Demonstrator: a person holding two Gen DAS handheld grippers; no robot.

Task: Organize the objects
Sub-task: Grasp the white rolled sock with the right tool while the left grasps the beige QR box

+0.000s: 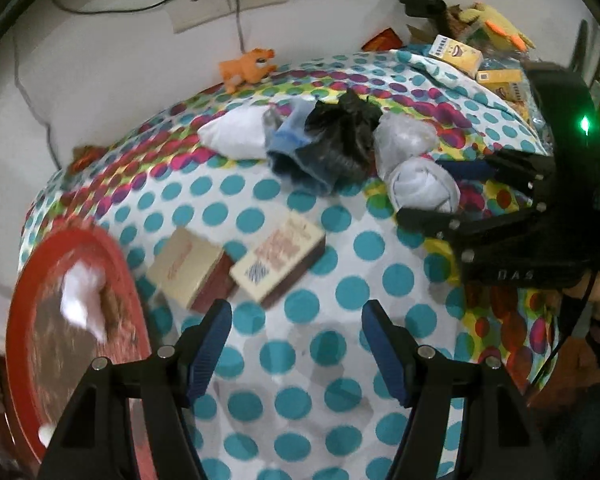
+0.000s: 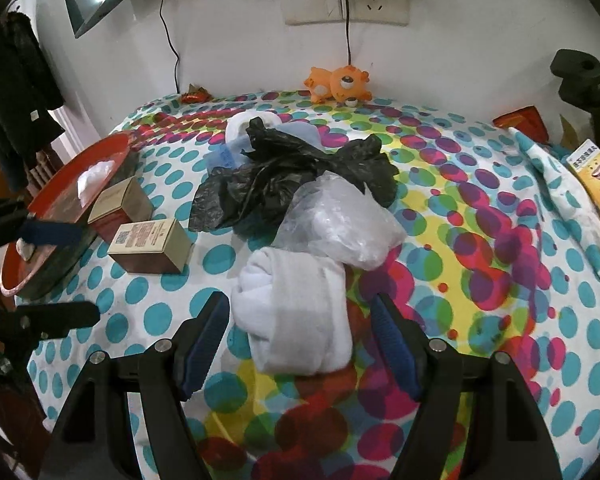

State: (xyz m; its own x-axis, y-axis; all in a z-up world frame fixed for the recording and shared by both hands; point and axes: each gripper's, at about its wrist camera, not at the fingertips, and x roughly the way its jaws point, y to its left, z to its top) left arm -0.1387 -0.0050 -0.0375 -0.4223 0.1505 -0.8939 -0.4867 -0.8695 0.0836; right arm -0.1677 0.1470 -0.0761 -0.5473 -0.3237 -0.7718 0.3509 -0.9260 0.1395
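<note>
Rolled white cloth between spread right tongs.

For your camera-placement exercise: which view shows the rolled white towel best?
The right wrist view: the rolled white towel lies close, whole and sharp, between the open fingers. The left wrist view shows it smaller, farther off, partly hidden.

Right gripper hangs wide open over the rolled white cloth (jaws either side, not touching), clear bag and black bag just behind.
</note>
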